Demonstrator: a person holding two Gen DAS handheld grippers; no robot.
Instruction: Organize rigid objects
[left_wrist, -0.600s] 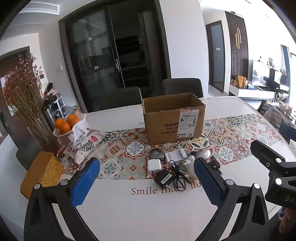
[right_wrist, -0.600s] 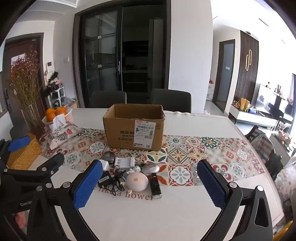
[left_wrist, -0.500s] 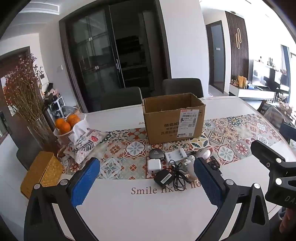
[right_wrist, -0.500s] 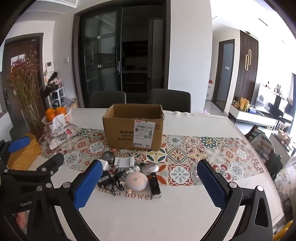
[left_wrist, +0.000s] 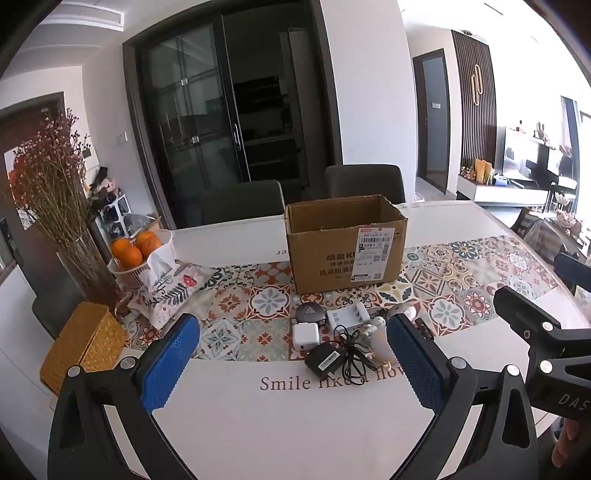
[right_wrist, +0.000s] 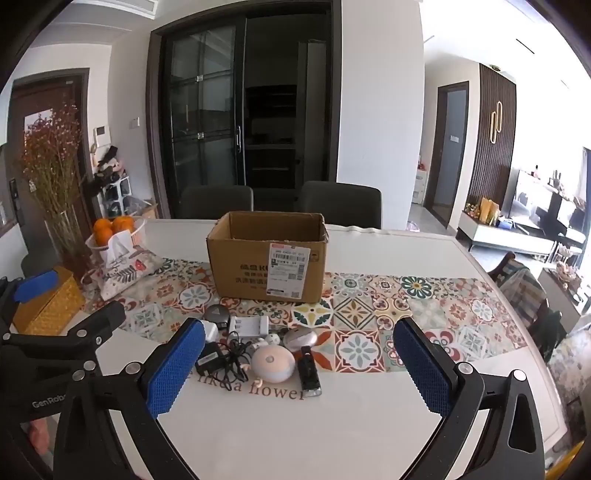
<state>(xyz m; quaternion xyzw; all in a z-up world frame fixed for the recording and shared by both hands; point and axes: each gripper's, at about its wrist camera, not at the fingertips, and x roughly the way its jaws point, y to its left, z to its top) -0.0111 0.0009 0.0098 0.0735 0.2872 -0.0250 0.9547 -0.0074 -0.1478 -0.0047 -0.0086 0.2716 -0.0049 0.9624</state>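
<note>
An open cardboard box (left_wrist: 345, 245) (right_wrist: 266, 254) stands on the patterned table runner. In front of it lies a cluster of small items: a white charger cube (left_wrist: 306, 334), a black adapter with a tangled cord (left_wrist: 327, 362) (right_wrist: 212, 360), a white battery charger (left_wrist: 349, 316) (right_wrist: 248, 325), a dark round puck (left_wrist: 309, 314) (right_wrist: 217, 314), a white round lamp (right_wrist: 272, 363), a silver oval device (right_wrist: 300, 338) and a black stick-shaped device (right_wrist: 308, 374). My left gripper (left_wrist: 291, 363) is open above the near table edge, short of the cluster. My right gripper (right_wrist: 299, 365) is open too, nothing between its pads.
A basket of oranges (left_wrist: 138, 254) and a floral tissue pouch (left_wrist: 171, 288) sit at the left, with a yellow woven box (left_wrist: 83, 343) and a vase of dried flowers (left_wrist: 55, 192). Two dark chairs (right_wrist: 340, 203) stand behind the white table (left_wrist: 277, 424).
</note>
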